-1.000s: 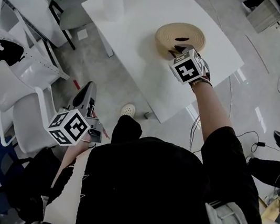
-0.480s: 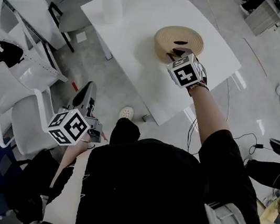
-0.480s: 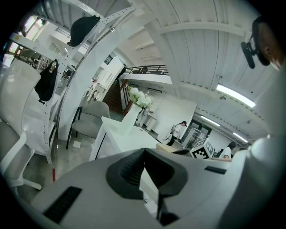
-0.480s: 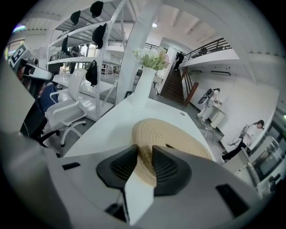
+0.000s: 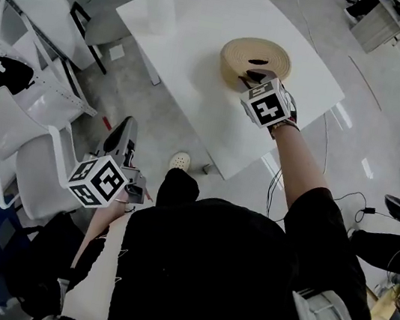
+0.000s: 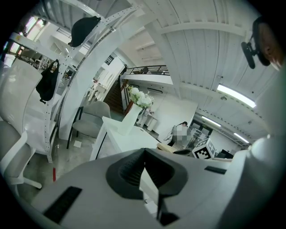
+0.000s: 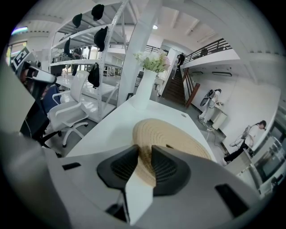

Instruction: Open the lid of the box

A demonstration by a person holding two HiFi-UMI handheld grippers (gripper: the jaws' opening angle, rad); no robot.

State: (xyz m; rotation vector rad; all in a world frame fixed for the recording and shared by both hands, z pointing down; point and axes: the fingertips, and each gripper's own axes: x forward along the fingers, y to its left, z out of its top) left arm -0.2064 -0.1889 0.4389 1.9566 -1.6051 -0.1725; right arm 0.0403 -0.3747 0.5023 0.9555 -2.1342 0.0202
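Observation:
A round woven box [image 5: 260,50] with a flat woven lid [image 7: 176,136] sits on the white table [image 5: 193,63], near its right end. My right gripper [image 5: 253,76] reaches down to the box's near edge. Its jaws have just been closing, and in the right gripper view the lid's rim fills the narrow gap of the right gripper [image 7: 145,156], with both pads against it. My left gripper [image 5: 123,130] hangs low beside the person, well away from the table. In the left gripper view the left gripper [image 6: 144,155] has its pads together and nothing between them.
A white vase of flowers [image 5: 158,0] stands at the table's far left corner. A grey chair [image 5: 95,13] sits beyond it, and white office chairs [image 5: 8,123] and racks stand at the left. Cables [image 5: 346,195] lie on the floor at the right.
The right gripper has crept slightly right along the box's near edge. The left gripper has not moved. People at the far right have walked on.

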